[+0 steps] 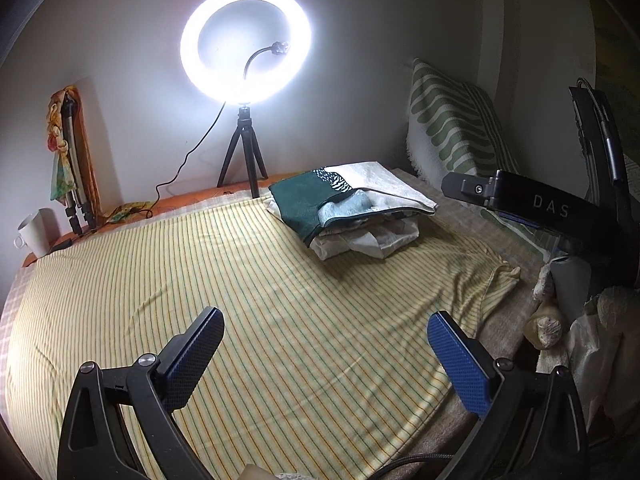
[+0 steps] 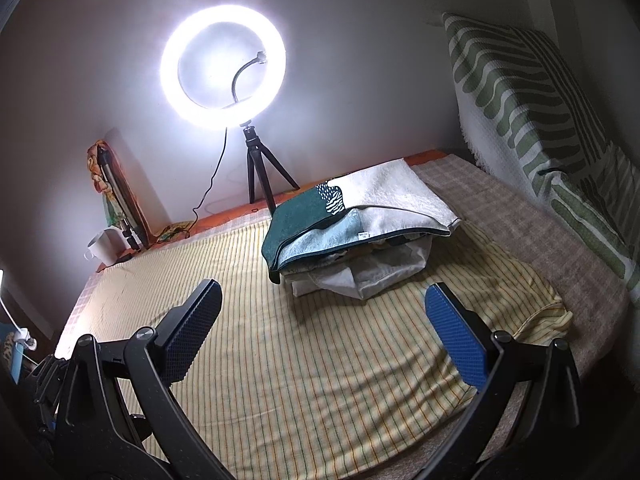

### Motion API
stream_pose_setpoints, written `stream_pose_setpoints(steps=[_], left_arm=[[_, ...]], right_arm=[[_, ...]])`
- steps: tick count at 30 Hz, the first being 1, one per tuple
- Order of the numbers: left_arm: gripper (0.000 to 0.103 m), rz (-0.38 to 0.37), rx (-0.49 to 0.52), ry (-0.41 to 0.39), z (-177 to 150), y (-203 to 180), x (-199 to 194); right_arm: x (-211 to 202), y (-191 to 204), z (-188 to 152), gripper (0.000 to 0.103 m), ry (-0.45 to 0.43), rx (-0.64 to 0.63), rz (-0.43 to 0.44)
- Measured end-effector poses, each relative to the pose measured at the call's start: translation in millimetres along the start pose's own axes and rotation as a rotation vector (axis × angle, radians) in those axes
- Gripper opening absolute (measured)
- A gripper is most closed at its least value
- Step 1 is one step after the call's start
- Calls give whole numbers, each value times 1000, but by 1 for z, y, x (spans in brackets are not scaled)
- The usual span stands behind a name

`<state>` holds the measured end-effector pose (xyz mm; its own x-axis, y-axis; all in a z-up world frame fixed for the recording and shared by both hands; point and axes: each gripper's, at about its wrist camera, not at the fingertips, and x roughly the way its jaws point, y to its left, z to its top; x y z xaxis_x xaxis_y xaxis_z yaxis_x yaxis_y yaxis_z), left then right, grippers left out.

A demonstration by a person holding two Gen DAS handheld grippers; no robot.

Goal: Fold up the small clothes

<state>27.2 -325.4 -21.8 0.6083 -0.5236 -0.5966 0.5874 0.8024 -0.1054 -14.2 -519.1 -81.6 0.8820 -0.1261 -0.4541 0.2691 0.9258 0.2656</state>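
Open striped cloth (image 2: 304,360) ahead; folded pile (image 2: 356,232), ring light tripod (image 2: 260,176) beyond.

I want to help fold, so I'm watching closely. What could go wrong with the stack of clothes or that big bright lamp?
1. The stack of clothes looks uneven, its top towel overhanging; a clumsy pull by the open right gripper might topple it.
2. The ring light stands on a small tripod just behind the stack, its cable trailing; a snag could tip it.
3. The open left gripper could bunch the striped sheet.

Bed (image 1: 500,216) under striped garment (image 1: 248,300)
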Motion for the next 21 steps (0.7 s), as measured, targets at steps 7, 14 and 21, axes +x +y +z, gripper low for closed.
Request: stream_pose_setpoints(steps=[7,14,21], left_arm=[[103,4,3,-10,0,-1,-2],[103,-1,3,-14,0,-1,-4],[103,3,-2,-11,0,0,-3]], right_arm=[[-1,-6,-2,103,8,31,-3],[1,-7,-3,103,14,23,0],[4,-4,-3,103,18,12,5]])
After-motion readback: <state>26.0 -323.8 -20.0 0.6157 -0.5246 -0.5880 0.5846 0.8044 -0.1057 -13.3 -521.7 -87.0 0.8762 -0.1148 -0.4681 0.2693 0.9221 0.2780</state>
